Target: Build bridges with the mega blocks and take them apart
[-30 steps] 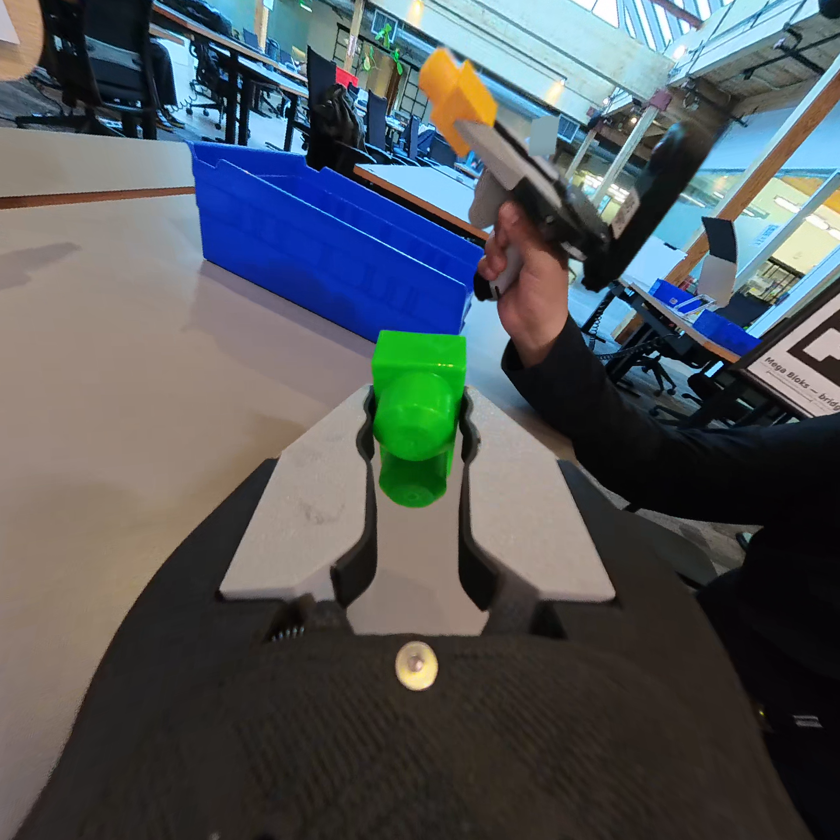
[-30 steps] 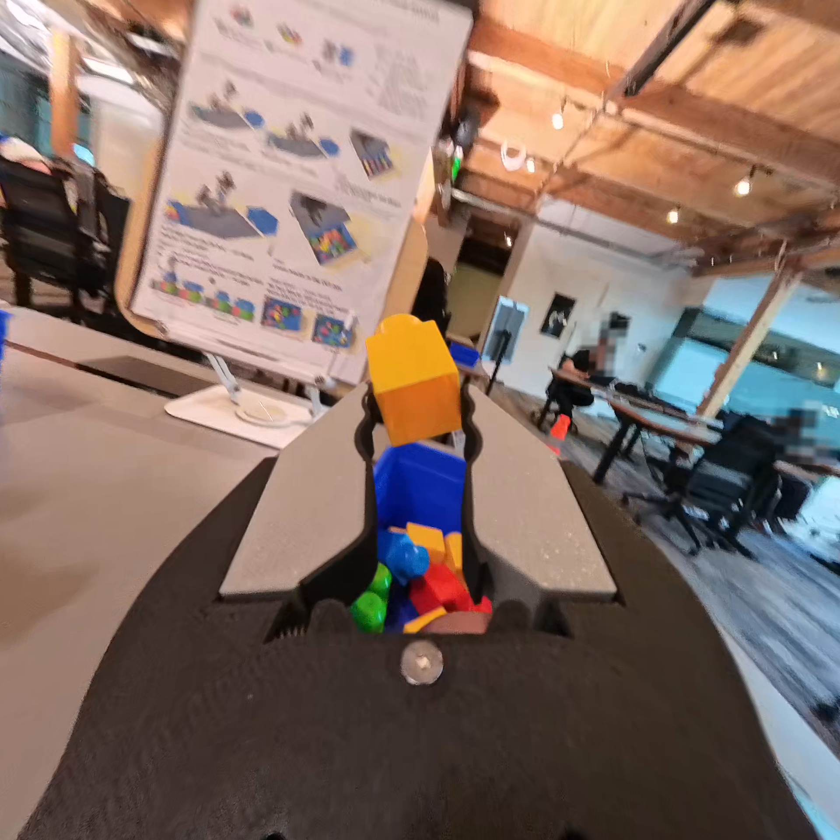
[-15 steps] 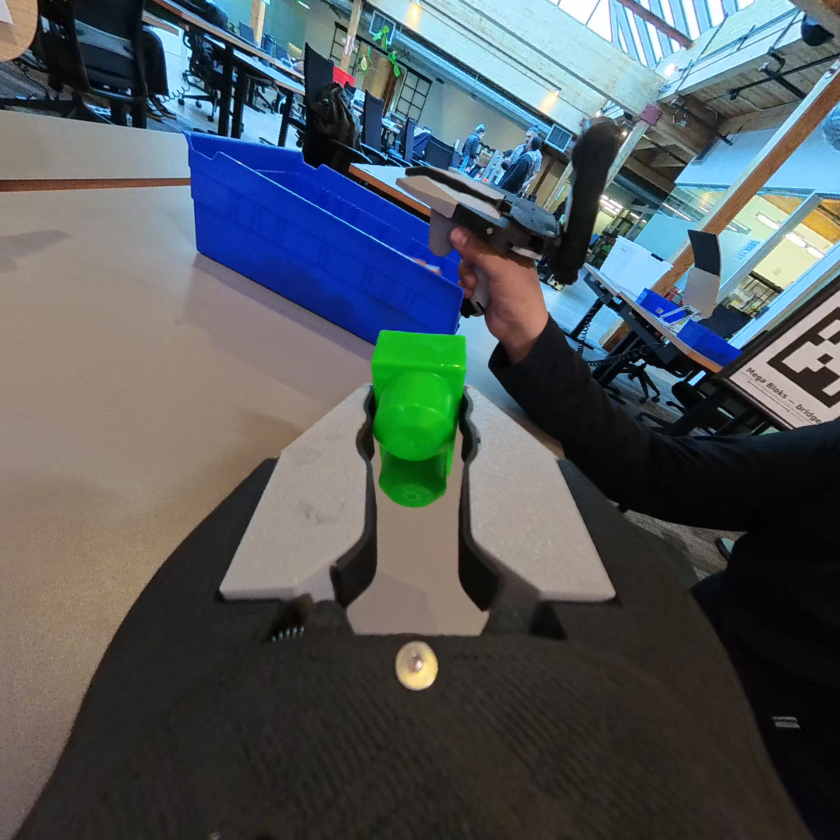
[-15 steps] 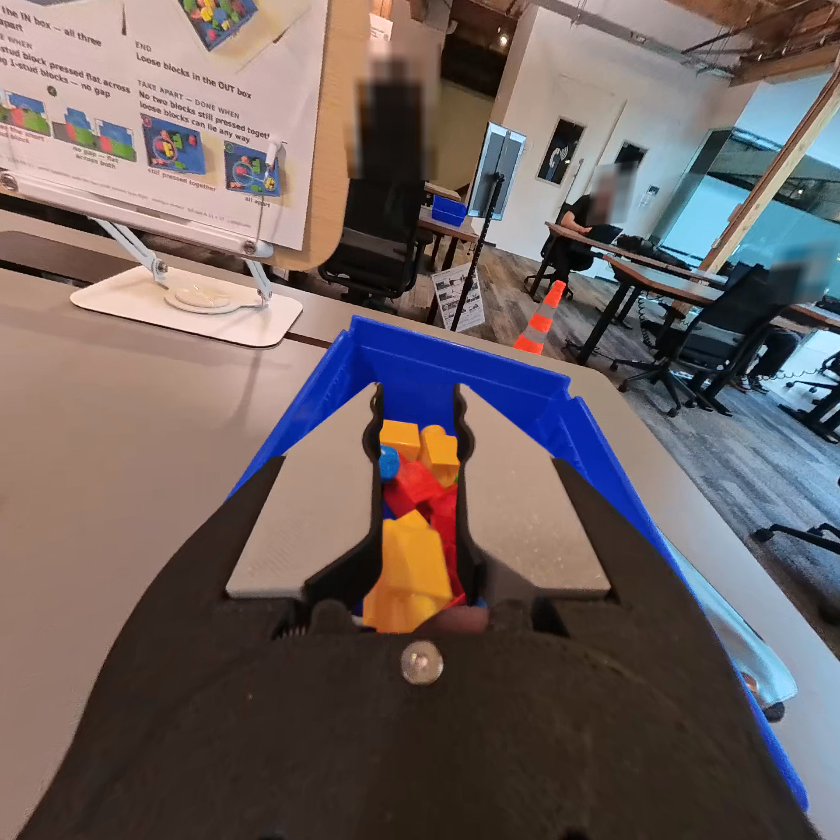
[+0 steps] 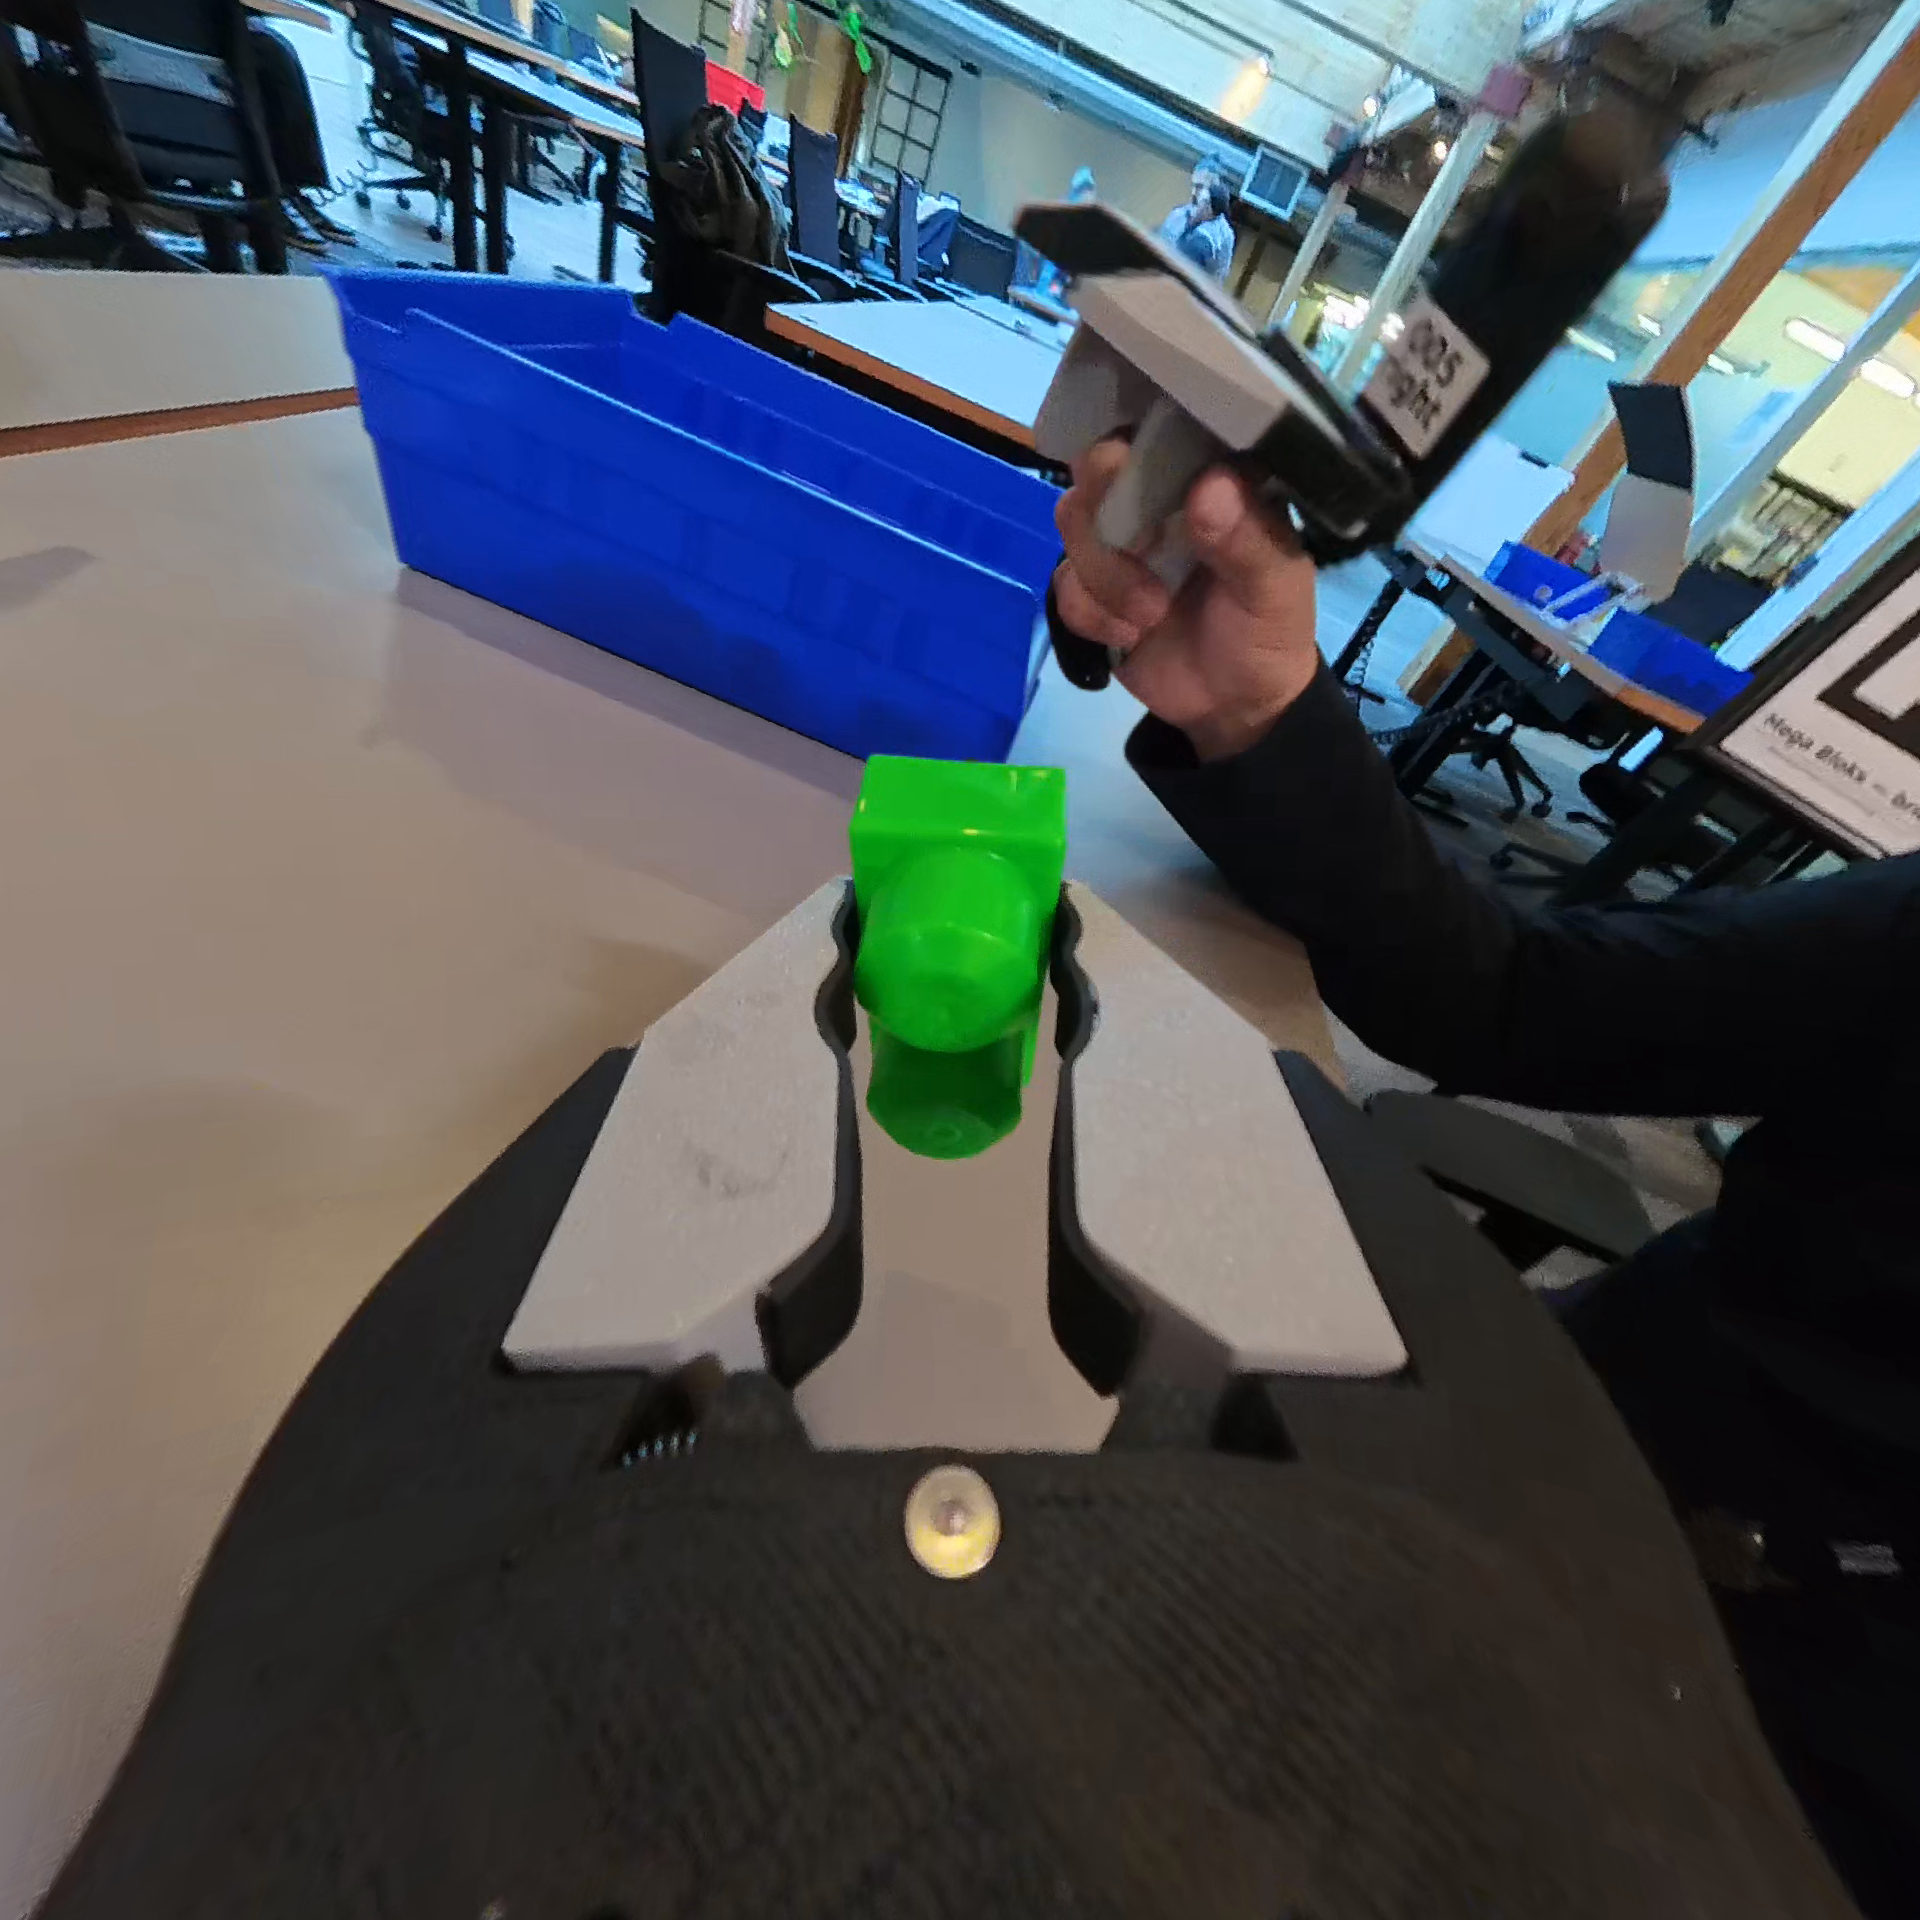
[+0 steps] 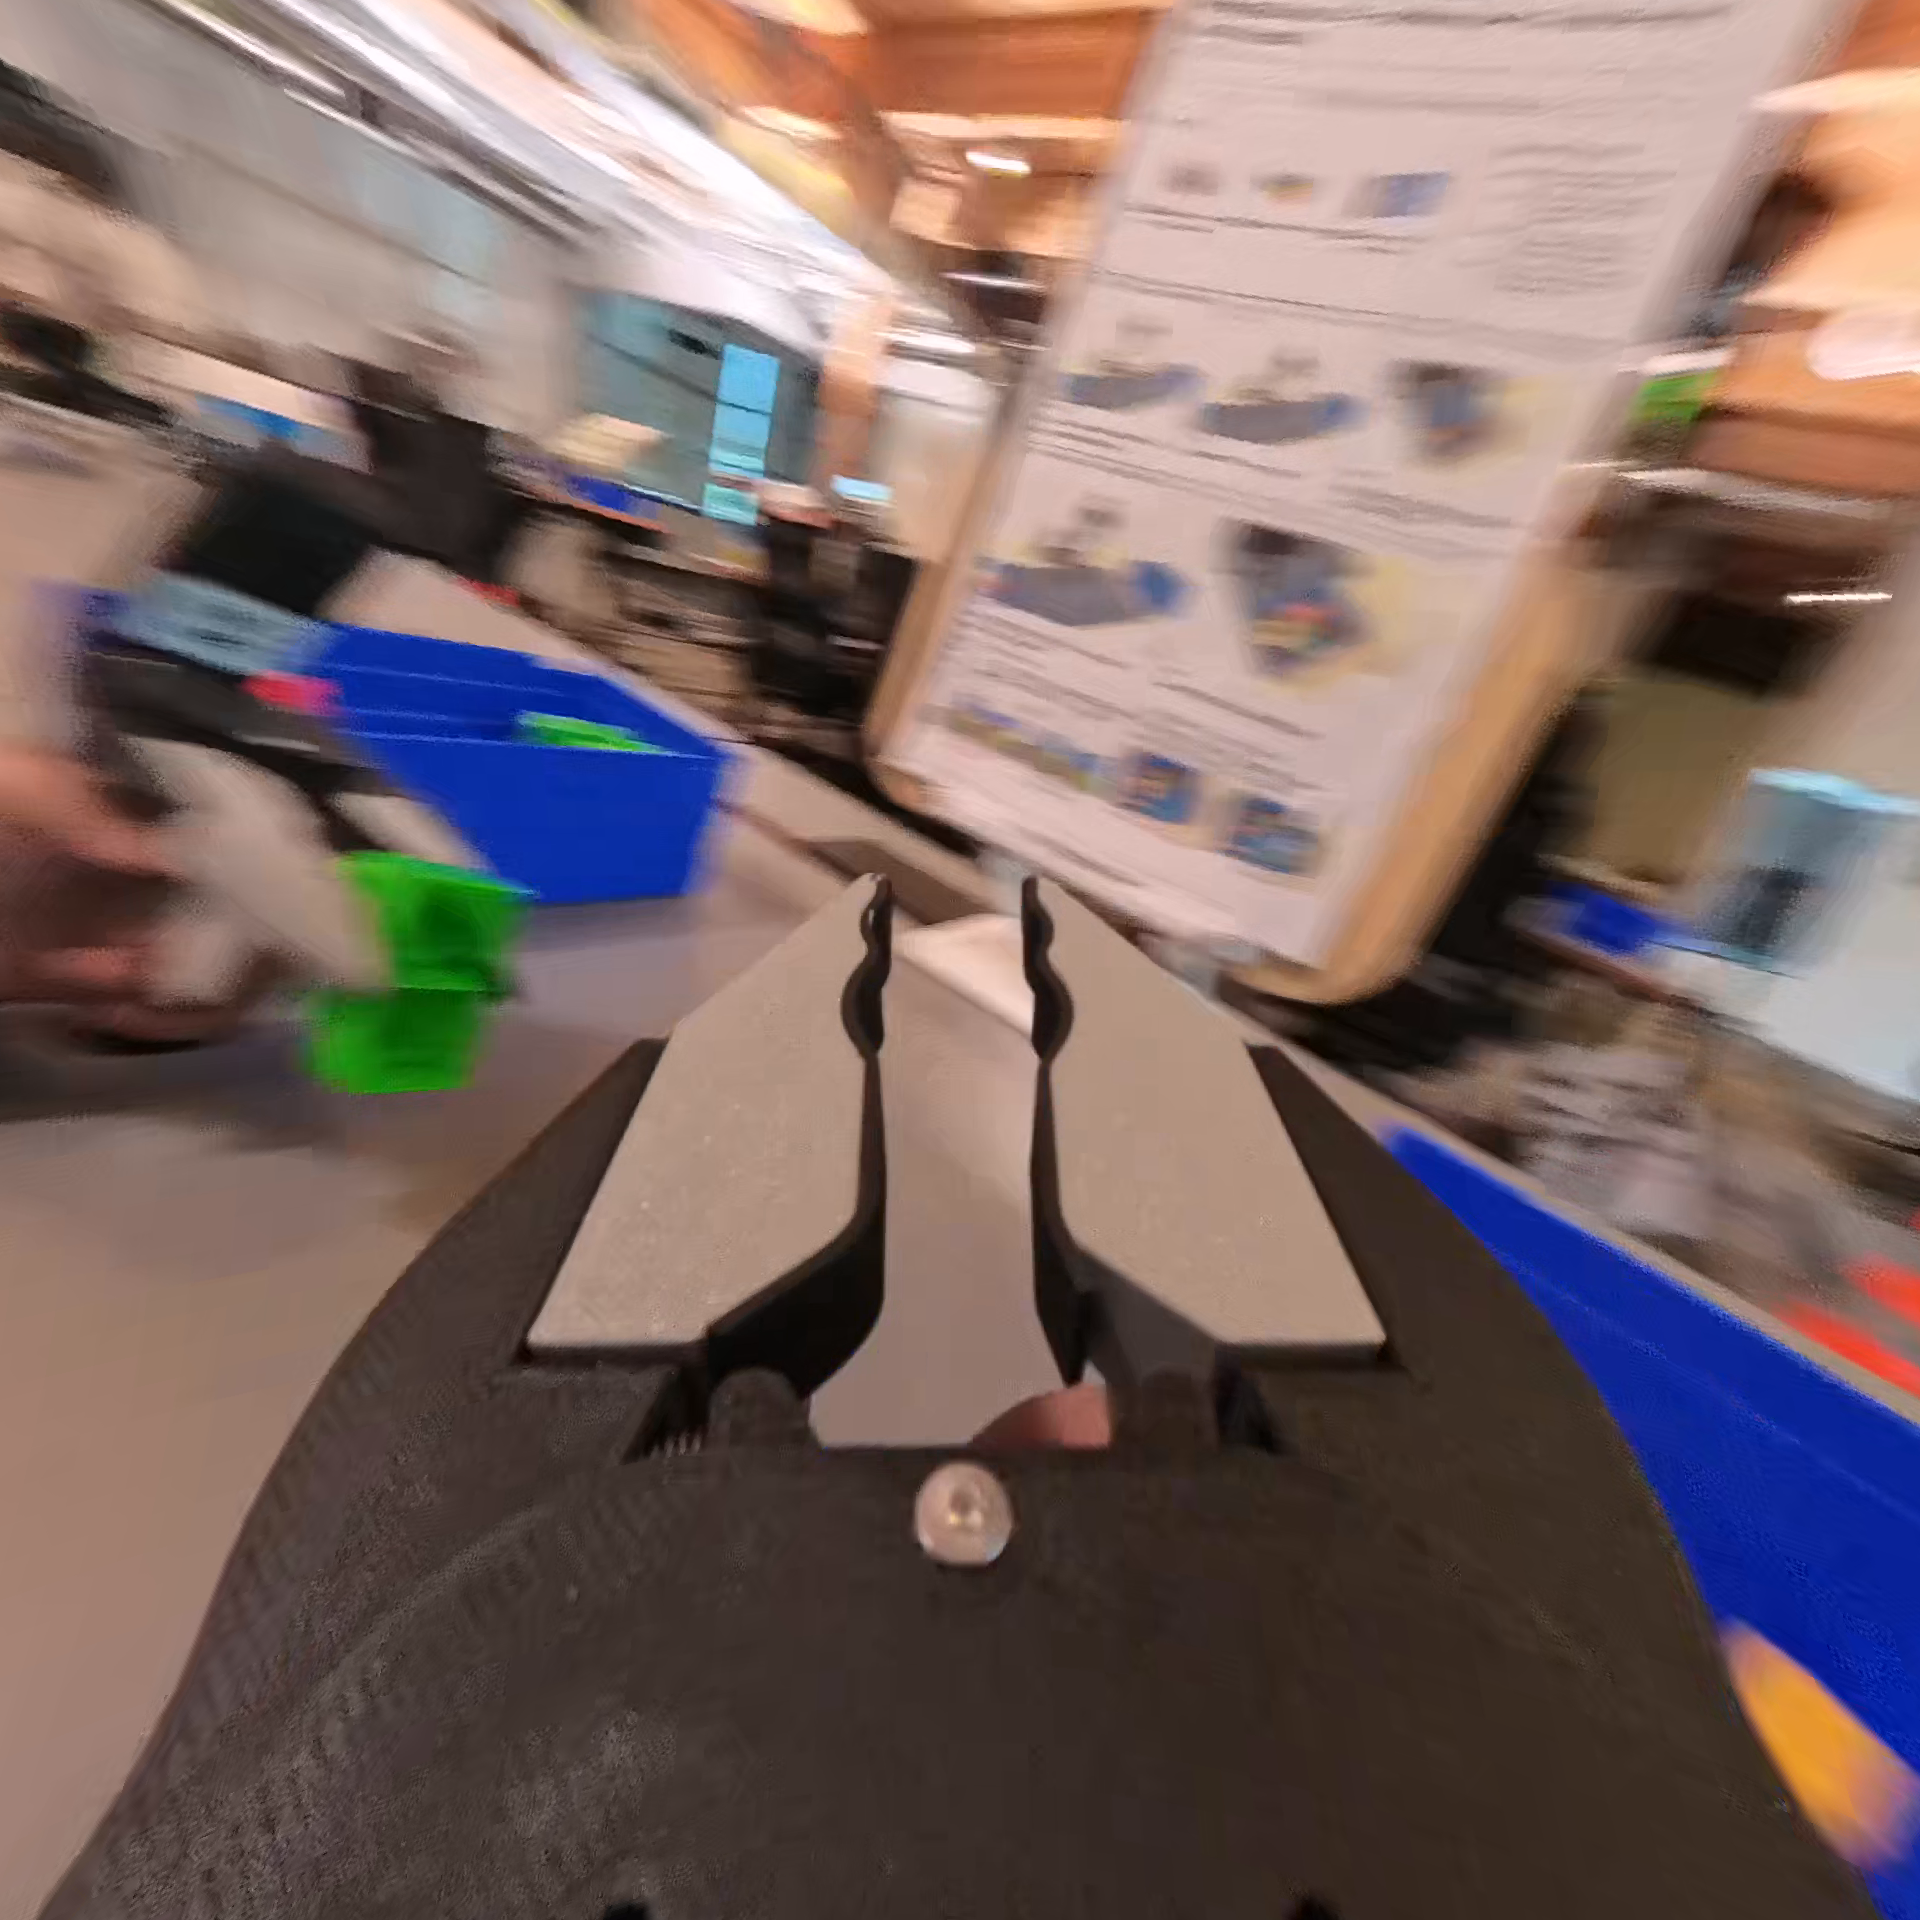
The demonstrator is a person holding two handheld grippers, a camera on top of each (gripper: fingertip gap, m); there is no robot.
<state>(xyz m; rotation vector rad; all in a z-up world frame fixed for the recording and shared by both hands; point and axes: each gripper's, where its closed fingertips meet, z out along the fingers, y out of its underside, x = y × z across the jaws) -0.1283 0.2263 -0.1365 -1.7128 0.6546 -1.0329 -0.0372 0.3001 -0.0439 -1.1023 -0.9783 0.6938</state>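
Gone from the right gripper point(image 6: 954, 914) is the orange block it gripped a second ago; it has swung up and away from the blue bin point(image 5: 707, 520).

Its jaws now stand slightly apart with bare air between them, seen sharply against a blurred instruction board point(image 6: 1288, 499) behind. The left gripper point(image 5: 954, 925) has not shifted: both pads press the sides of a green block point(image 5: 956, 935), studs facing the camera, held just above the grey table point(image 5: 260, 883) on the near side of the blue bin. Right of that bin, a hand point(image 5: 1195, 613) in a dark sleeve raises the right gripper above the bin's near end. In the right wrist view the green block point(image 6: 416, 977) shows blurred, in front of a second blue bin point(image 6: 561, 810).
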